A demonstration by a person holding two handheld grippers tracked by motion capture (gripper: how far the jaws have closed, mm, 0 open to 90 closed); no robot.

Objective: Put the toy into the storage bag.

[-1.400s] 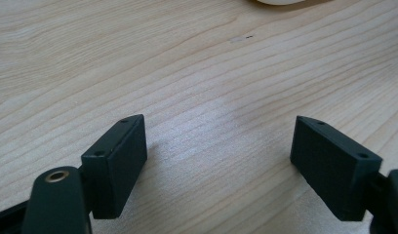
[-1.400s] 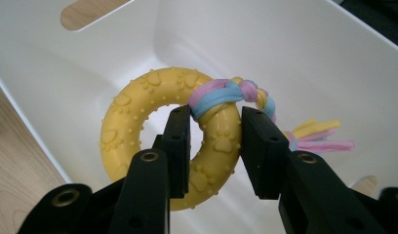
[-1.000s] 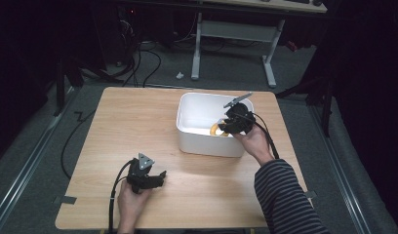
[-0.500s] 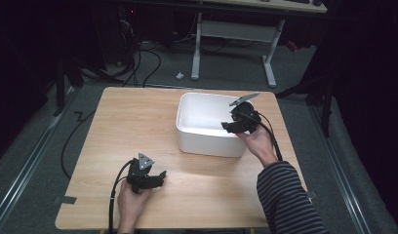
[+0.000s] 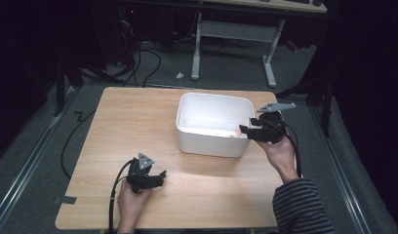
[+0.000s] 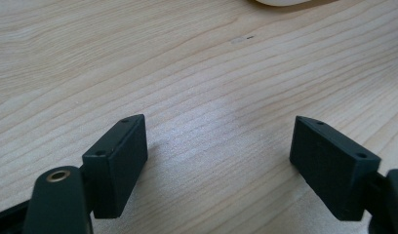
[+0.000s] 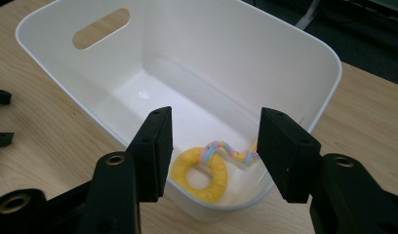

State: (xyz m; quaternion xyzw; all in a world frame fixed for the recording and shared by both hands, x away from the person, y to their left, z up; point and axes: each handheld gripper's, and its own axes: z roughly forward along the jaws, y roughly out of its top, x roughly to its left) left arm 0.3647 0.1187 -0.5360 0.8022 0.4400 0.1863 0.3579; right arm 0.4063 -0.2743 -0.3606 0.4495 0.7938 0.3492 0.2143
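Right gripper (image 7: 211,141) jaws parted, nothing between the pads; they've just been opening. It sits at the near right corner of the white bin (image 7: 304,53), above the rim. Yellow ring toy (image 7: 199,175) with a pastel braided cord lies loose on the bin floor in that corner, clear of the pads. Judging from that, the drop is done and the step is the retreat: lift straight clear so a jaw doesn't catch the rim or drag the bin. Left gripper (image 6: 216,156) open, idle, low over bare table (image 6: 187,73). High view shows both hands' spacing, but the bin wall mostly hides the toy; right gripper view shows it plainly.
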